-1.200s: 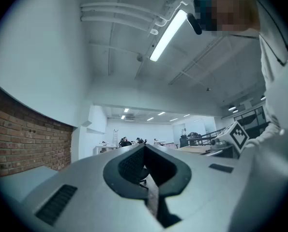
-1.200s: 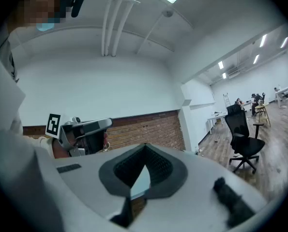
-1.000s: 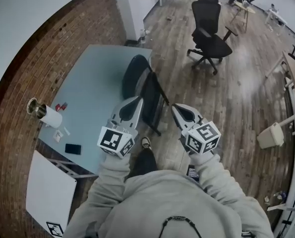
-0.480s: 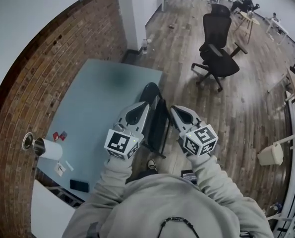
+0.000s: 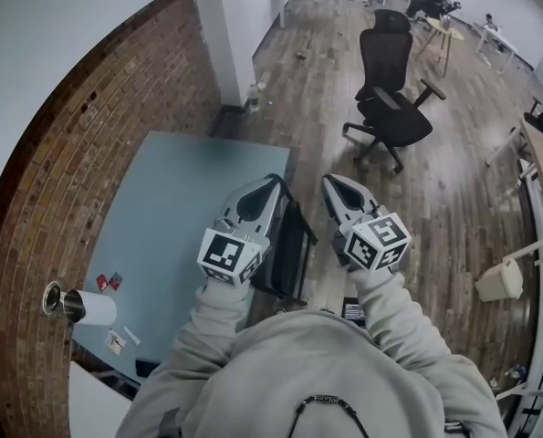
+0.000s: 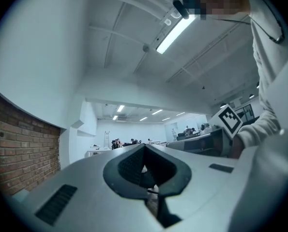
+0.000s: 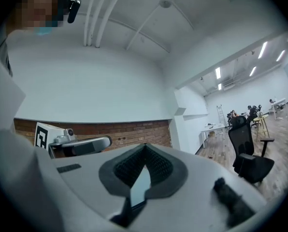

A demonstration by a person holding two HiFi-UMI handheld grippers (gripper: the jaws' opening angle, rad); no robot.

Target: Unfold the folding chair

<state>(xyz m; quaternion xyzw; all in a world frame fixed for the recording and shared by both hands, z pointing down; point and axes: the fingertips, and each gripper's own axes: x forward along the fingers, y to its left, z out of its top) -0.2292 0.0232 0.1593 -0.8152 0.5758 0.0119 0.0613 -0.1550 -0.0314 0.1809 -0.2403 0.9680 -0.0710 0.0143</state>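
Fingers of the left gripper (image 5: 271,182) and right gripper (image 5: 328,181) are closed, empty — the chair (image 5: 291,242) could be toppled if shoved.

Pale blue table (image 5: 180,208) on a wooden floor (image 5: 454,199); the folding chair (image 5: 291,245) stands on the floor at the table's 4 o'clock edge. Near its 7 o'clock corner lie a white roll (image 5: 95,308), a metal cup (image 5: 52,297), two red items (image 5: 108,282) and a card (image 5: 116,342).

The left arm (image 5: 212,313) and right arm (image 5: 391,310) reach forward from the bottom of the frame, side by side. At centre, the left tongs (image 5: 269,183) and right tongs (image 5: 331,182) point up-frame, each pair's jaws closed tip to tip, gripping nothing.
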